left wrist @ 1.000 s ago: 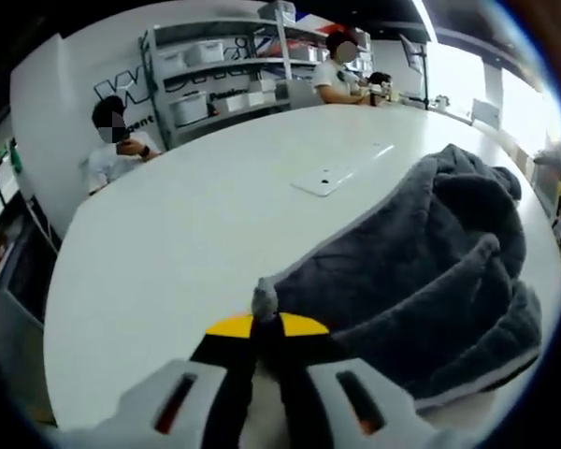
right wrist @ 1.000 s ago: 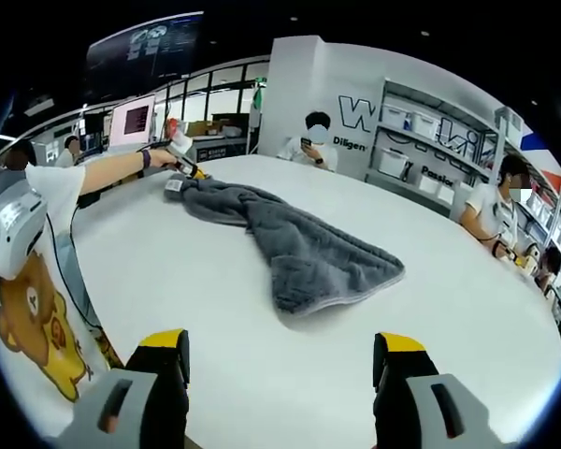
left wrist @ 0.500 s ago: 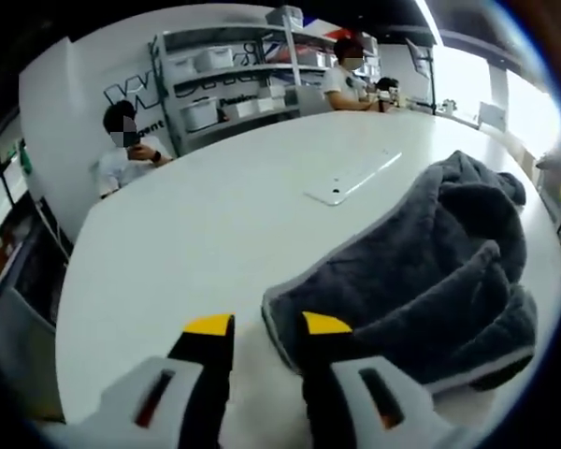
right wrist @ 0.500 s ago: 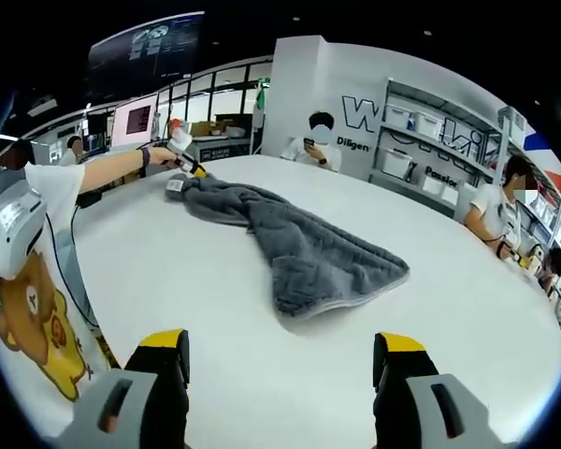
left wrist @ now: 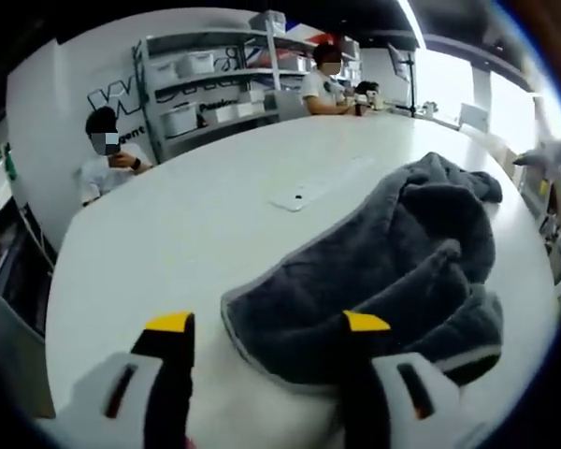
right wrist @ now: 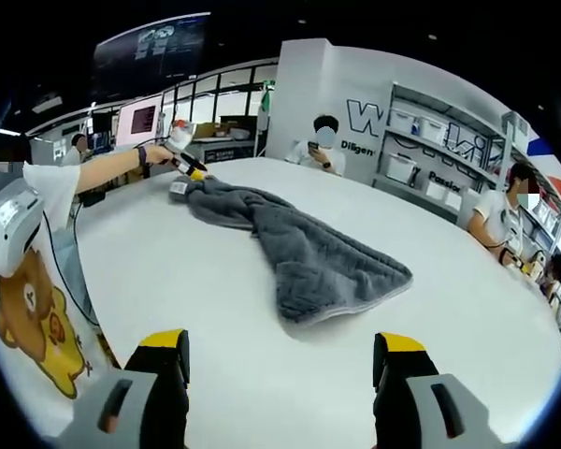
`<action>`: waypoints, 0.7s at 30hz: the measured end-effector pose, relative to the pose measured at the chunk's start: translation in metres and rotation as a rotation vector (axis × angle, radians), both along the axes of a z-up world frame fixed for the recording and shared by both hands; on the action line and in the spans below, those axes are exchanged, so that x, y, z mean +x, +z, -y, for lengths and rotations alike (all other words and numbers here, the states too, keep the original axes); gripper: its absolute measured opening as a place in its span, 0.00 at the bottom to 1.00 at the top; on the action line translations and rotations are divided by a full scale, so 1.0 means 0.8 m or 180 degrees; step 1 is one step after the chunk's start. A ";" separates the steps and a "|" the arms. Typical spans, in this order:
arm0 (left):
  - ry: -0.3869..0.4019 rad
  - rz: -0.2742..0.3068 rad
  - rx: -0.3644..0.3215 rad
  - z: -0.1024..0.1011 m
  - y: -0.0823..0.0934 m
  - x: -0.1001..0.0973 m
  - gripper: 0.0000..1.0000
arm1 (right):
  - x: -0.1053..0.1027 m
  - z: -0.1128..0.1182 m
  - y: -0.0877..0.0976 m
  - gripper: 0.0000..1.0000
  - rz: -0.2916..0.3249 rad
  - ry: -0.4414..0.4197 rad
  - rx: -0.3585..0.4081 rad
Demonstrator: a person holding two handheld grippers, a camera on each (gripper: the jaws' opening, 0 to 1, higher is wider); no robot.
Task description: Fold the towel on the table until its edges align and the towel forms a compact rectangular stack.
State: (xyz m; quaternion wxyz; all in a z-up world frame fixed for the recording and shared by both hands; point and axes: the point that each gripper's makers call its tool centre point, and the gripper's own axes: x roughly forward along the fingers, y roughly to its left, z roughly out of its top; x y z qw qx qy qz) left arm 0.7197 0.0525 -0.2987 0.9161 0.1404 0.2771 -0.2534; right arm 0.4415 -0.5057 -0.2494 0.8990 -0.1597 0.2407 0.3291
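In the left gripper view the left gripper point(left wrist: 266, 332) stands with its jaws spread wide and empty, the yellow tips straddling the near corner of the grey towel point(left wrist: 393, 281) without pinching it. The towel lies rumpled on the white table point(left wrist: 168, 243), bunched into rolls and ridges toward the table's right edge, with a flat white card point(left wrist: 299, 195) lying on the bare surface beyond it.

In the right gripper view the right gripper point(right wrist: 279, 348) is also wide and holds nothing, hovering over bare table near the table's front edge, well apart from the cloth. From here the towel point(right wrist: 299, 253) reads as a long strip whose axis runs from its broad near end away toward the far left edge, where the left gripper point(right wrist: 189, 168) sits at its narrow end. Each gripper is thus nearer one end of that axis, so the fold probably calls for each to pinch its own end.
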 end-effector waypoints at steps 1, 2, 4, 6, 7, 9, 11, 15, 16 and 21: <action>-0.0004 0.0001 -0.0042 0.003 0.001 -0.002 0.79 | 0.000 0.000 0.001 0.84 0.0005 0.0004 0.0008; -0.0019 0.0037 -0.0086 0.007 0.005 -0.007 0.80 | -0.001 -0.001 0.002 0.84 0.0014 0.0010 0.0015; -0.0024 0.0075 -0.0101 0.009 0.009 -0.011 0.82 | -0.001 -0.001 0.003 0.84 0.0029 0.0013 0.0019; -0.0032 0.0087 -0.0194 0.011 0.013 -0.017 0.85 | -0.001 -0.002 0.004 0.84 0.0038 0.0020 0.0025; -0.0026 0.0083 -0.0208 0.012 0.014 -0.020 0.87 | -0.001 -0.004 0.004 0.84 0.0041 0.0024 0.0030; -0.0044 0.0097 -0.0178 0.014 0.015 -0.028 0.89 | 0.001 -0.008 0.003 0.85 0.0041 0.0042 0.0027; -0.0059 0.0118 -0.0132 0.015 0.017 -0.038 0.92 | 0.003 -0.011 0.003 0.85 0.0046 0.0061 0.0029; -0.0153 0.0154 -0.0189 0.024 0.028 -0.055 0.97 | 0.011 -0.017 0.008 0.85 0.0074 0.0110 0.0049; -0.0175 0.0189 -0.0216 0.028 0.033 -0.059 0.98 | 0.012 -0.019 0.009 0.85 0.0080 0.0124 0.0049; -0.0280 0.0247 -0.0244 0.047 0.046 -0.082 0.99 | 0.014 -0.028 0.009 0.85 0.0083 0.0212 0.0044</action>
